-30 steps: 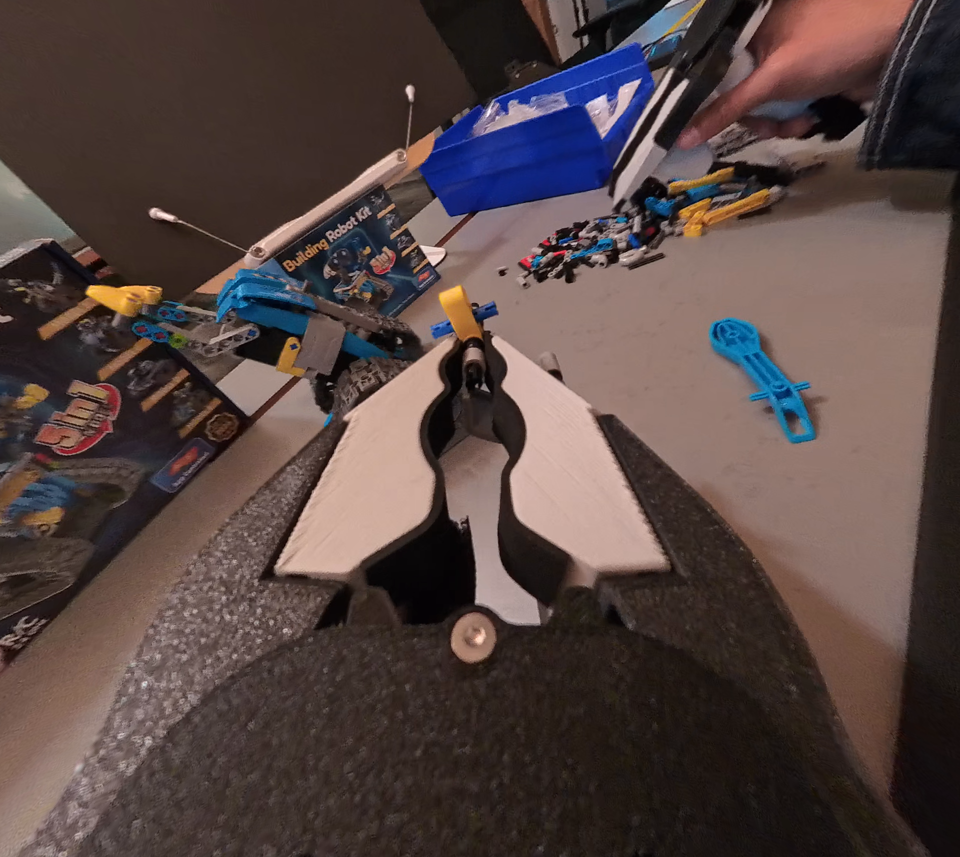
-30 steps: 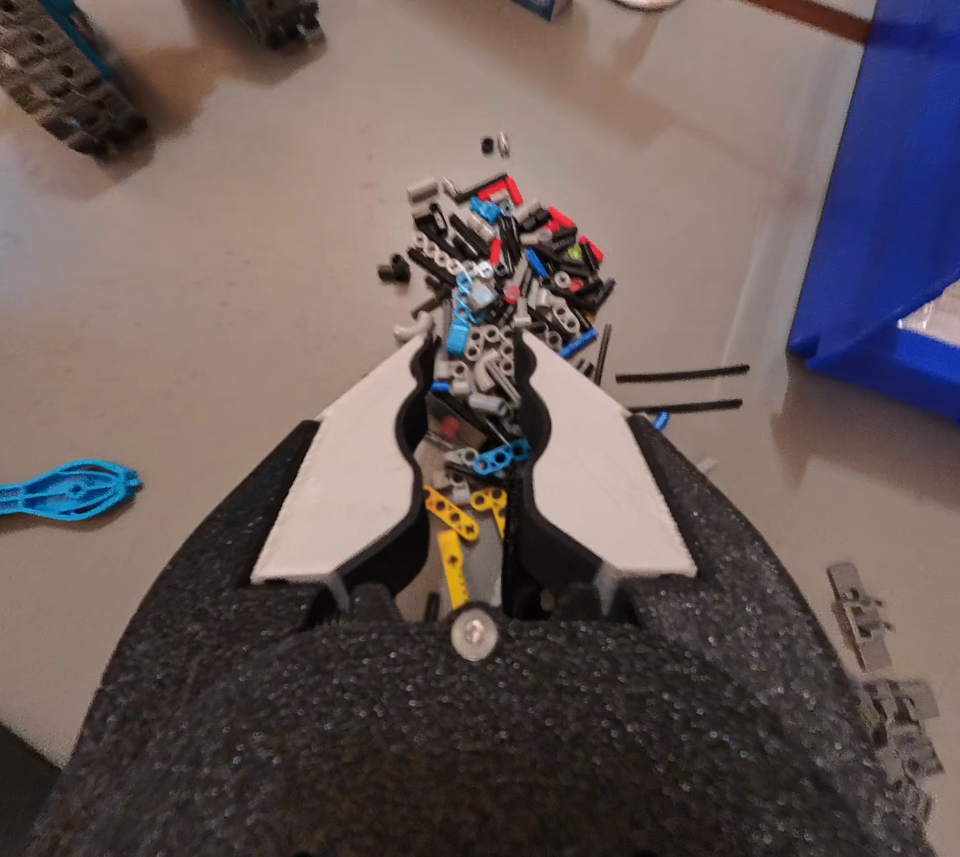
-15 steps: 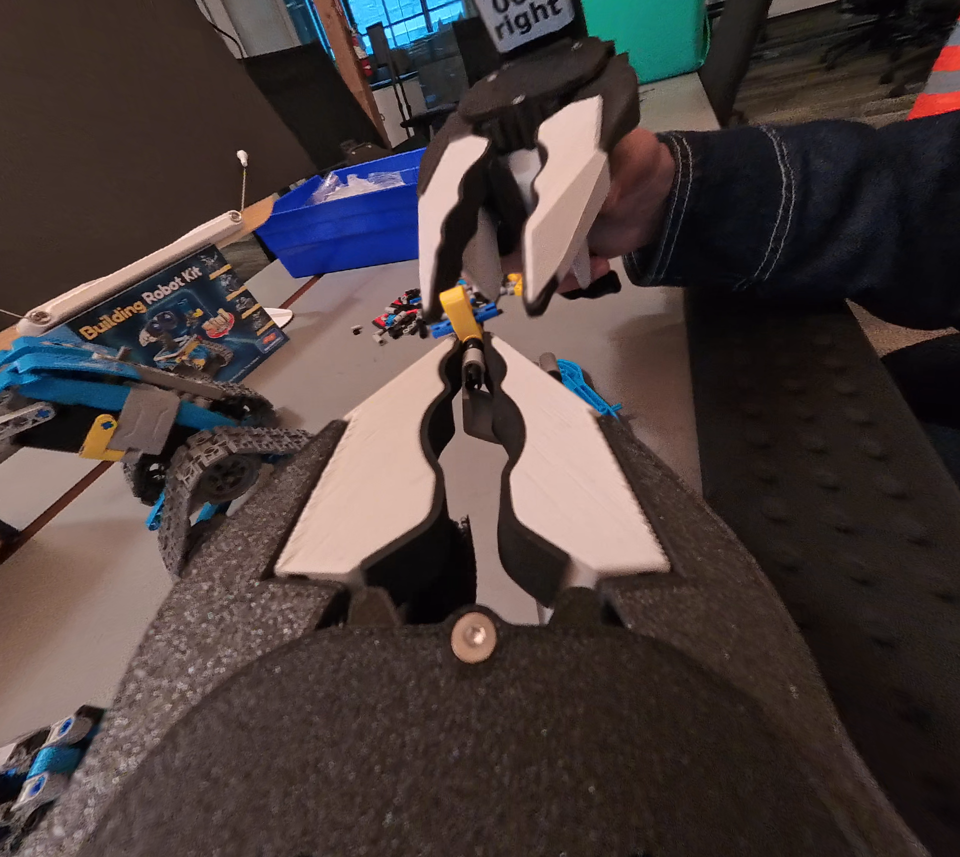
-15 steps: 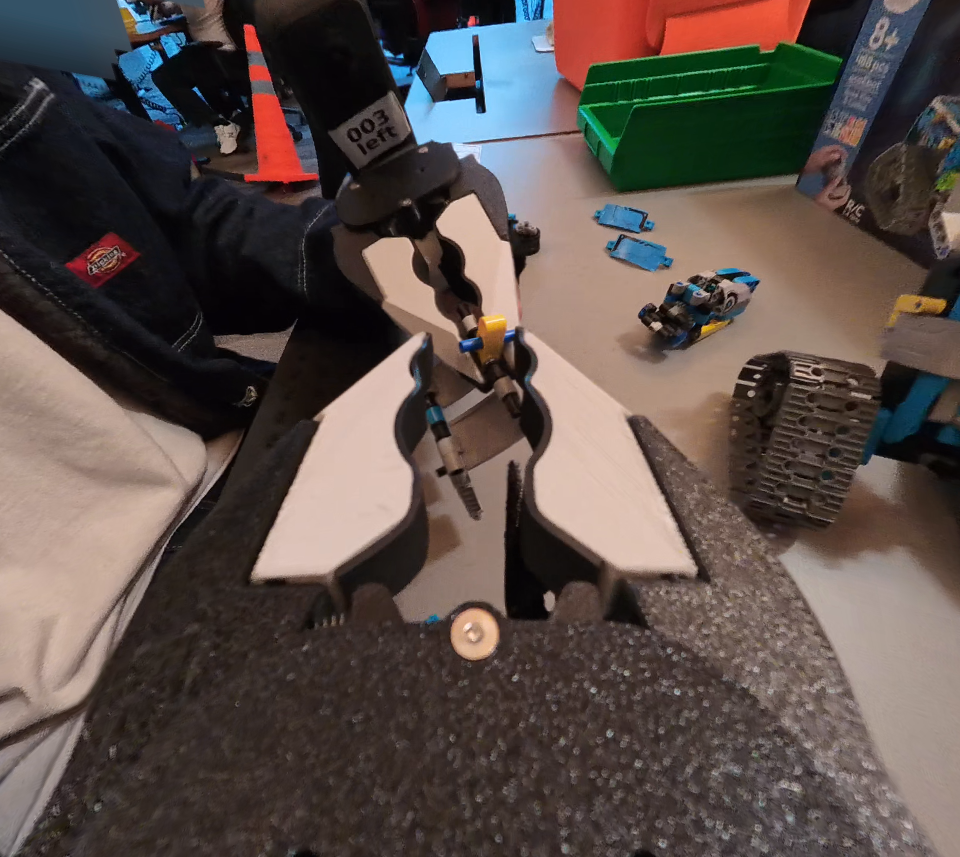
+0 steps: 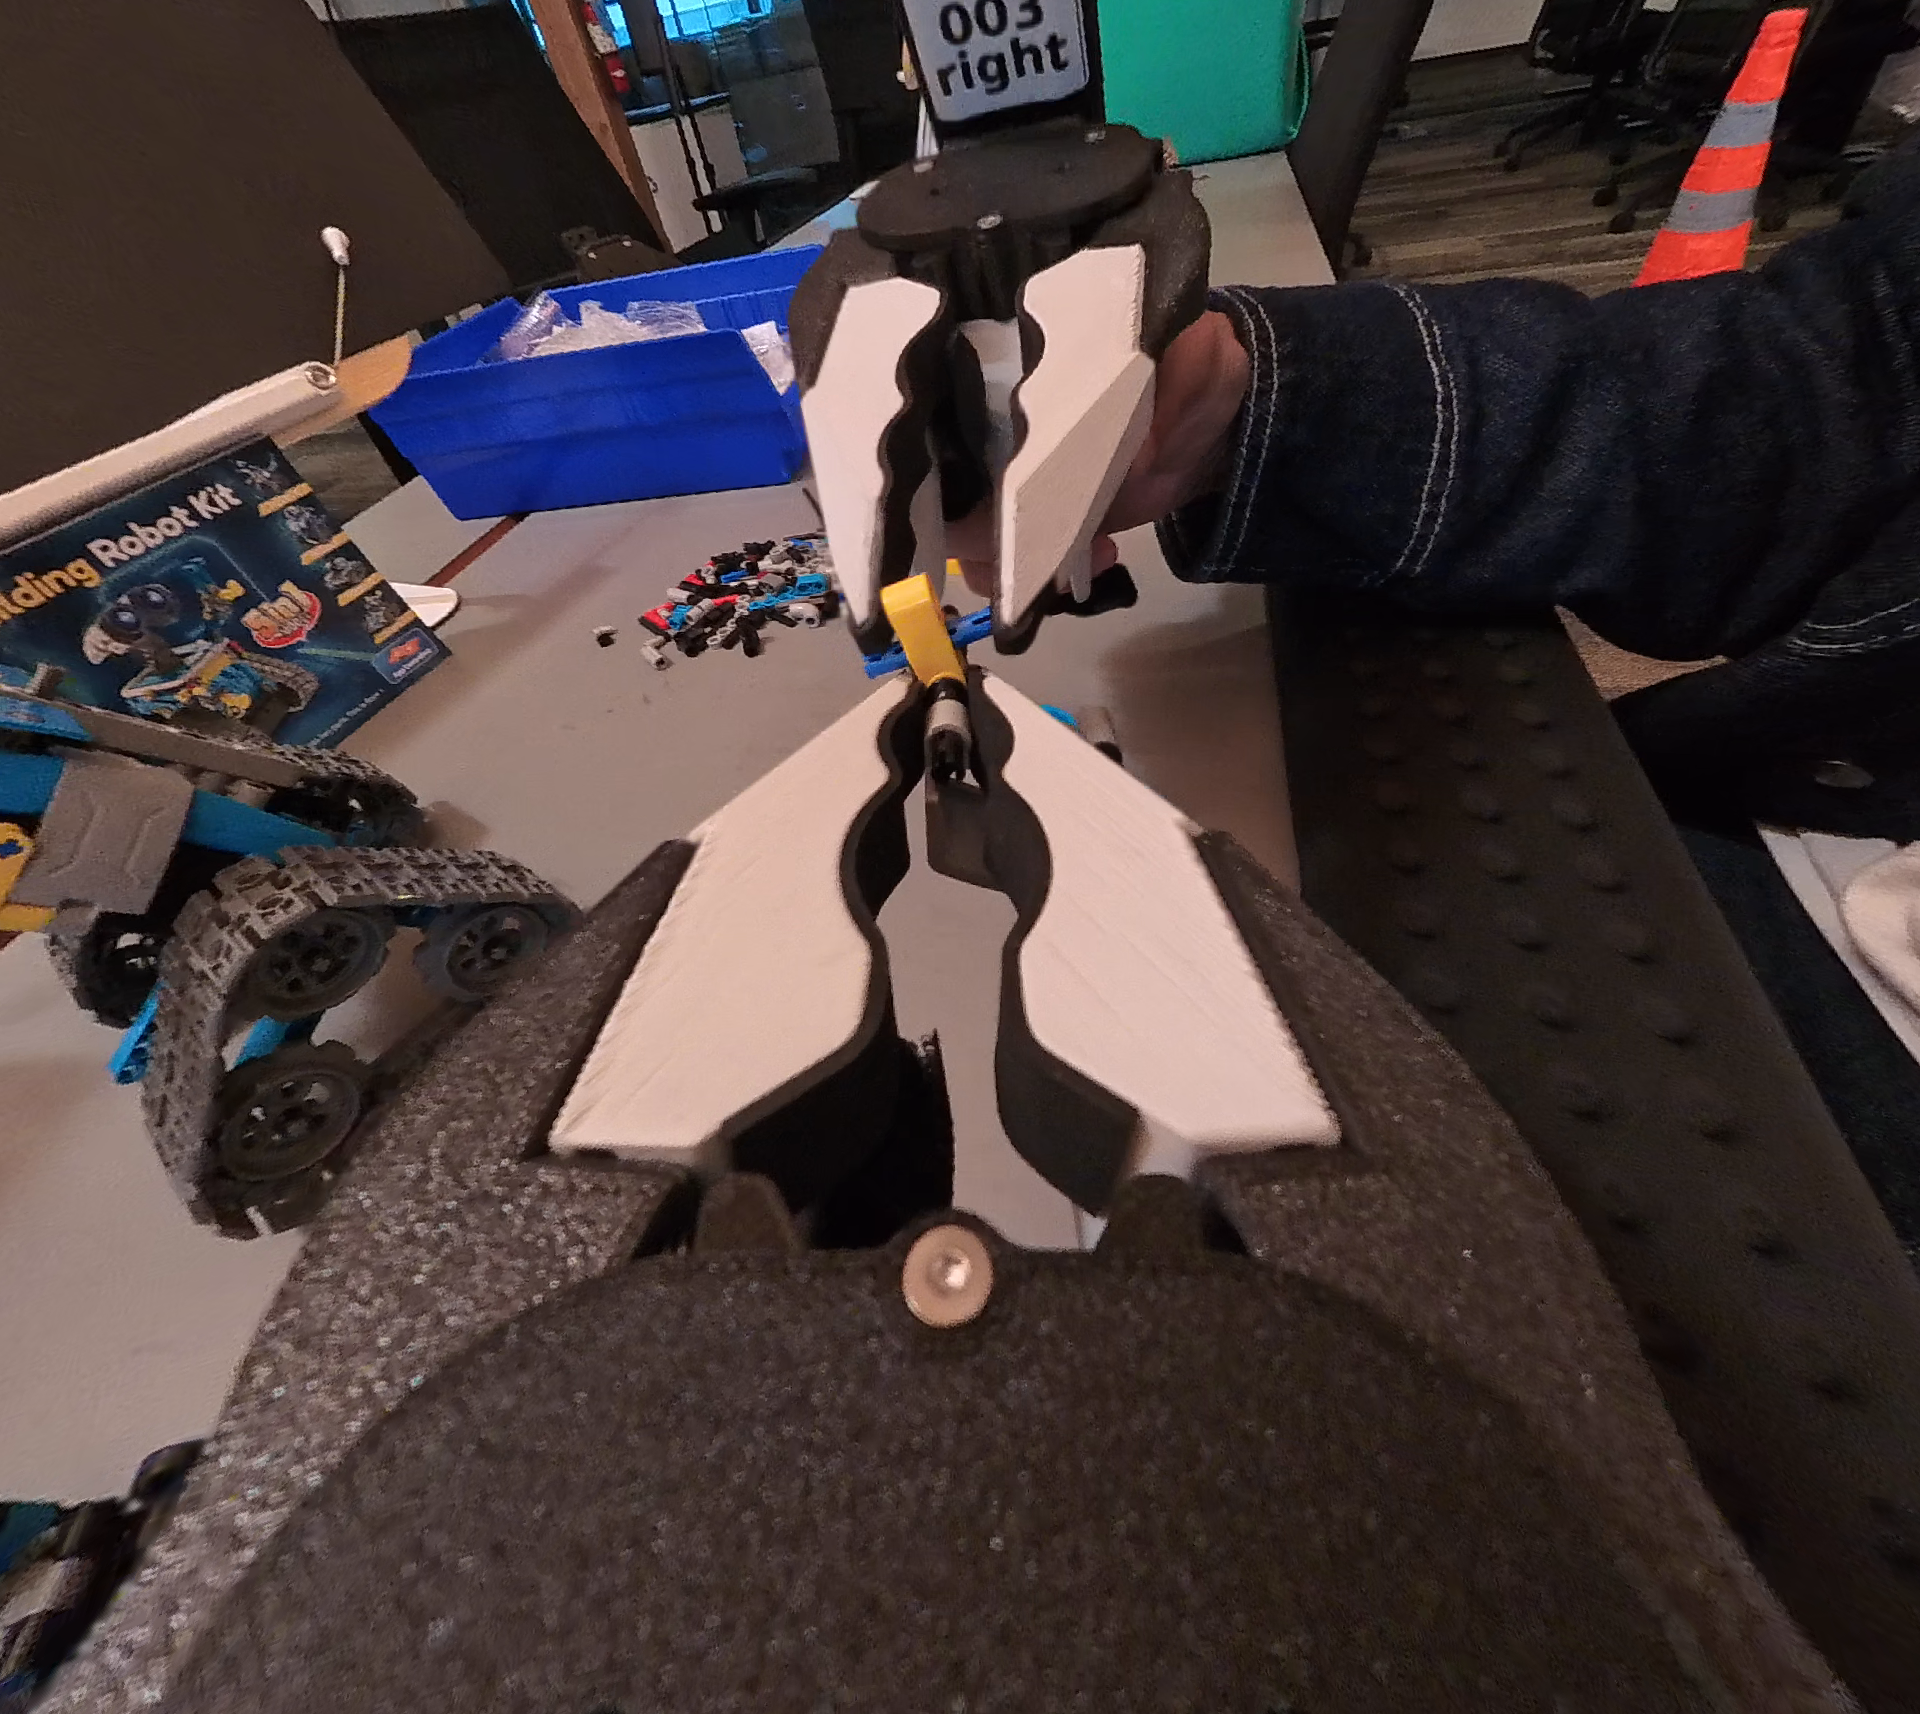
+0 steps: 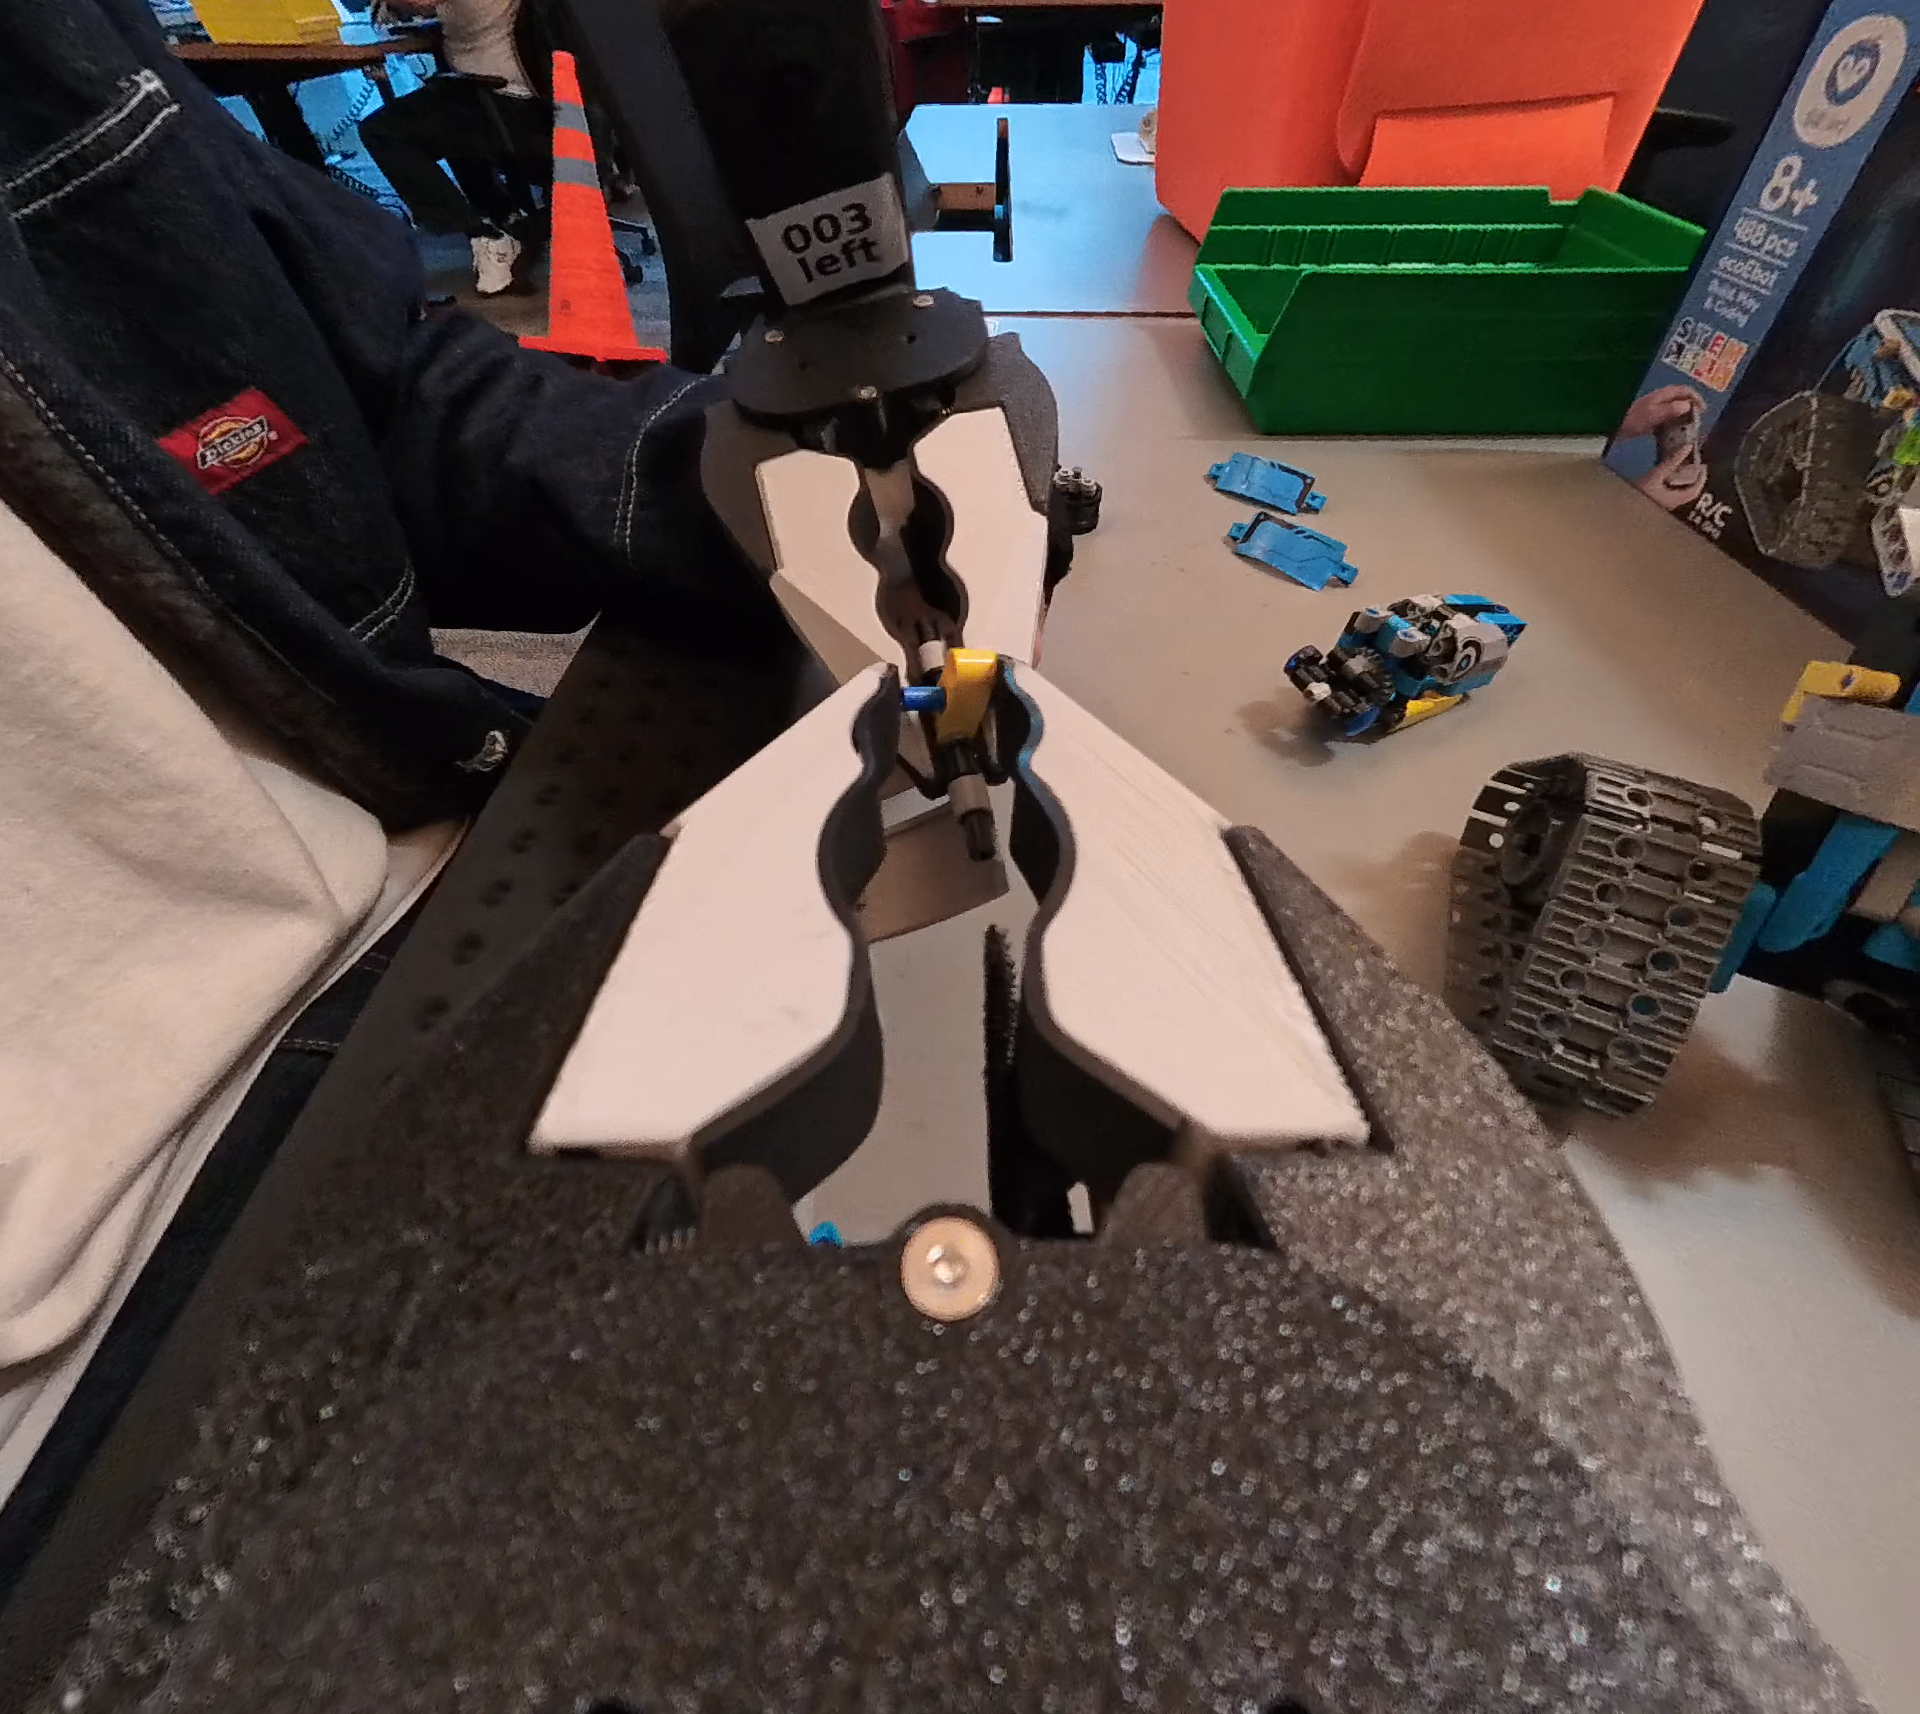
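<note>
My left gripper (image 5: 940, 690) is shut on a small rod assembly (image 5: 948, 719): a black and grey axle topped by a yellow connector (image 5: 916, 625) with a blue pin (image 5: 971, 625) through it. My right gripper (image 5: 930, 625) comes in from opposite, its fingertips closed against the ends of the blue pin and the yellow connector. In the right wrist view the yellow connector (image 6: 966, 690) sits between my right gripper's tips (image 6: 951, 693), with the left gripper (image 6: 930, 636) just behind it. Both are held above the table edge.
A blue tracked toy vehicle (image 5: 260, 916) stands at the left, with a kit box (image 5: 208, 584), a blue bin (image 5: 603, 407) and a pile of small parts (image 5: 738, 599) behind. A green bin (image 6: 1444, 314), a small blue module (image 6: 1392, 656) and a black perforated mat (image 5: 1507, 885) are nearby. Only a small space, under 4 cm, lies between the two pairs of fingers.
My right gripper left the parts pile, swung round to face the left gripper, and has narrowed onto the yellow connector and blue pin. The left gripper kept its hold and turned right.
</note>
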`<state>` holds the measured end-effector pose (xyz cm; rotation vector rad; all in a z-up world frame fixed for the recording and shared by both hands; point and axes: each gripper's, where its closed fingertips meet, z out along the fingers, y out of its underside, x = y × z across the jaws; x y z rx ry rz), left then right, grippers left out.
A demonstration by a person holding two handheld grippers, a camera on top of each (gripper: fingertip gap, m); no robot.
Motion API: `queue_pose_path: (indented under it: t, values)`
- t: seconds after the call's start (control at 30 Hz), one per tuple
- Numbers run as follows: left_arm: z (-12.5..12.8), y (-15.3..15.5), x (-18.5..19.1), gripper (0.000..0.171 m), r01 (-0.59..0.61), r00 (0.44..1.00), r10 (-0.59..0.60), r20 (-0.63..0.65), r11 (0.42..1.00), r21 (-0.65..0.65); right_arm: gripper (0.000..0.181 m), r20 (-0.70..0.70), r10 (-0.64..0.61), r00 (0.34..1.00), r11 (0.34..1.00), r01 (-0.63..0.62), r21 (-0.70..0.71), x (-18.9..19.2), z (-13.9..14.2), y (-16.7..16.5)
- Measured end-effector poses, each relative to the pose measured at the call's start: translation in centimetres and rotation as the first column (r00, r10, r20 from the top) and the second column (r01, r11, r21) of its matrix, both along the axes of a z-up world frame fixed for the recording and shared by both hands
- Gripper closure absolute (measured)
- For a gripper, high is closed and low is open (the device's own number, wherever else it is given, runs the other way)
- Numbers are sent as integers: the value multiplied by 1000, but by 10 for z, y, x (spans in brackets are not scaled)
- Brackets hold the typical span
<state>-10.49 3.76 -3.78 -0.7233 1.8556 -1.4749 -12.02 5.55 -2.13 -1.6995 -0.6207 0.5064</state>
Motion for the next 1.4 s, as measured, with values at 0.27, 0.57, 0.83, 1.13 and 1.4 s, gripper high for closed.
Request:
queue_pose_path:
  t: [0.27,0.57,0.83,1.13,1.4]
  values:
    - [-4,3,4,167,-44,999,45,-6,999,32,175,72,-29,997,997,24,67,4,-4,6]
    - [-13,38,25,167,-418,901,289,323,780,466,160,-303,-105,947,993,85,-79,27,19,15]
    - [-18,62,31,167,-588,809,321,493,486,647,162,-161,-302,940,939,263,-223,28,-14,46]
    - [-19,66,31,168,-626,779,245,576,317,712,171,-195,-292,936,940,243,-239,26,-20,48]
    - [-23,62,31,168,-628,779,200,595,248,738,178,-282,-286,916,940,211,-268,28,-21,47]
